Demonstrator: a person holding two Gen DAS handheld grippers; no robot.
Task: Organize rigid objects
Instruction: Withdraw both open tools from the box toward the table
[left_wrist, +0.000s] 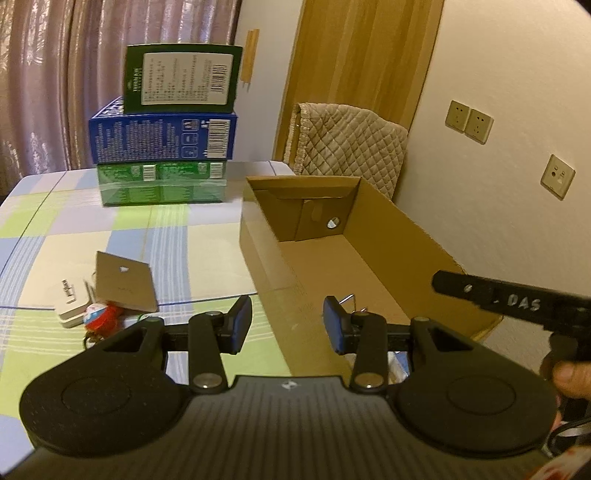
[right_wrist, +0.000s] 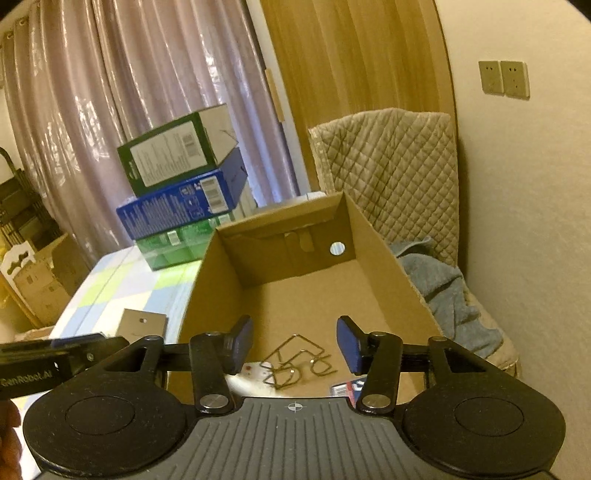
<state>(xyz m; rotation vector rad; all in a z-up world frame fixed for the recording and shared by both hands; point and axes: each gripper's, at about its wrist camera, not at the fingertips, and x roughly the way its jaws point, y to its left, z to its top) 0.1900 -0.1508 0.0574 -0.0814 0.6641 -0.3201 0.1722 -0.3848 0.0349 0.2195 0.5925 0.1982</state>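
Cardboard box (right_wrist: 373, 258) sitting open on the checked tablecloth (left_wrist: 173, 229), right side of the table, brown inside, round hole in its far wall. Wire puzzle pieces (right_wrist: 295, 363) lying tangled on the box floor at the near end, with a small white thing (right_wrist: 251, 369) to their left and a red and blue card or packet (right_wrist: 345, 389) to their right, both half hidden so can't tell what exactly. Right gripper (right_wrist: 293, 347) hanging over that near end of the box, blue pads spread wide apart, nothing between them. Left gripper (left_wrist: 288, 326) over the box's near left wall, pads also spread apart and holding nothing. On the cloth left of the box: flat brown card (left_wrist: 123, 282) with a little hole, tilted up on one edge, a white block (left_wrist: 72, 304) just beside it, and a small red, white and blue round thing (left_wrist: 99, 314) tucked against both. Further back on the table, three boxes stacked: green box (left_wrist: 160, 182) at the bottom, blue box (left_wrist: 162, 136) on that, dark green box (left_wrist: 183, 79) with a white label standing on top. Quilted beige chair cover (left_wrist: 347, 144) behind the cardboard box, grey towel (right_wrist: 439, 288) on the seat next to the box's right wall. Curtains (left_wrist: 55, 81) at the back, sockets (left_wrist: 469, 122) on the right wall.
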